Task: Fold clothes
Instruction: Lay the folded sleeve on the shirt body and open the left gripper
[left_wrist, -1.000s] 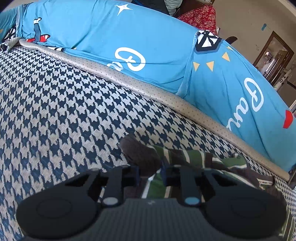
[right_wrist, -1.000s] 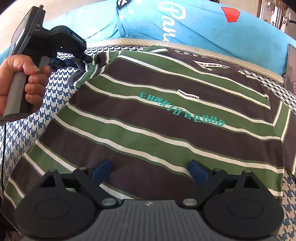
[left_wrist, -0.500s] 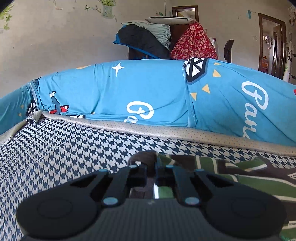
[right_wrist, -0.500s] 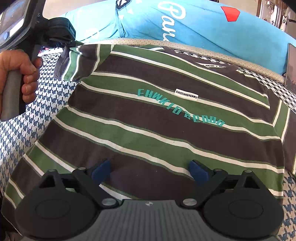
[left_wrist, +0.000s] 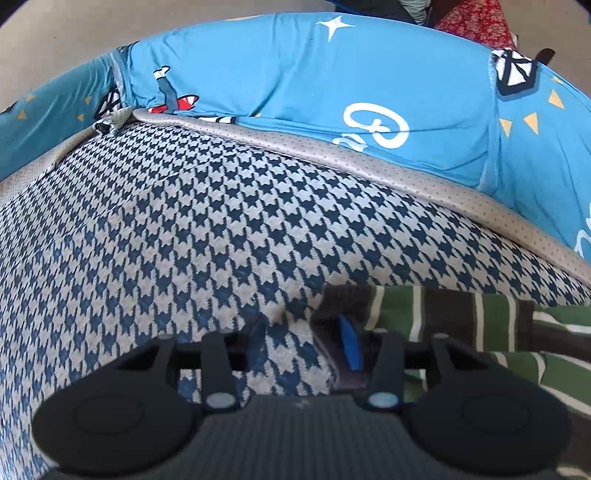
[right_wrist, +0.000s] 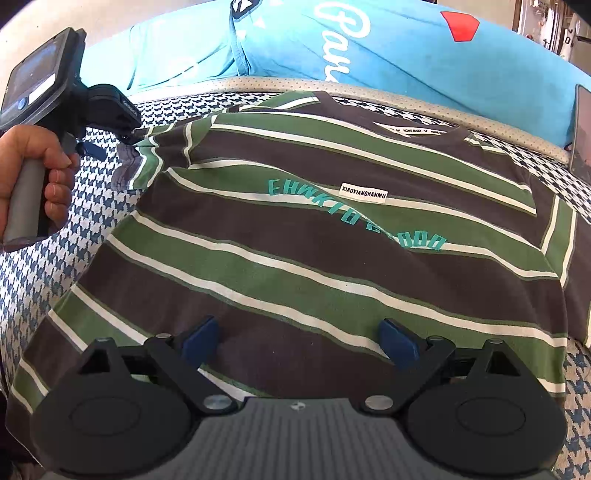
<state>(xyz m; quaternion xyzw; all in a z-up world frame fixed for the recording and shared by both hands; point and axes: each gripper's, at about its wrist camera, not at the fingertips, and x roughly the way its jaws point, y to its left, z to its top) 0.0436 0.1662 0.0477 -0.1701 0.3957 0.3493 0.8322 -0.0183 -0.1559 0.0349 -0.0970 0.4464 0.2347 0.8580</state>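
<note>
Right wrist view shows the whole striped shirt (right_wrist: 314, 236) spread flat on the houndstooth bed (right_wrist: 44, 266), mid-frame; the right tool (right_wrist: 299, 341) hovers spread wide above its hem. Left wrist view shows only the sleeve (left_wrist: 424, 314), lower right, beside the left tool (left_wrist: 301, 341), parted and empty.

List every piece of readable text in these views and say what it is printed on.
"XIAOXIANGHANMU": white patch on the striped shirt.
"EHWKID": teal chest lettering; the rest creases, ending in what looks like "000".
"HONE BABY": white neck tape, small and only roughly legible.
"Pa...": white script on the blue cushion cover, cut off.
Screen on the left gripper's device: too blurred to read.
</note>
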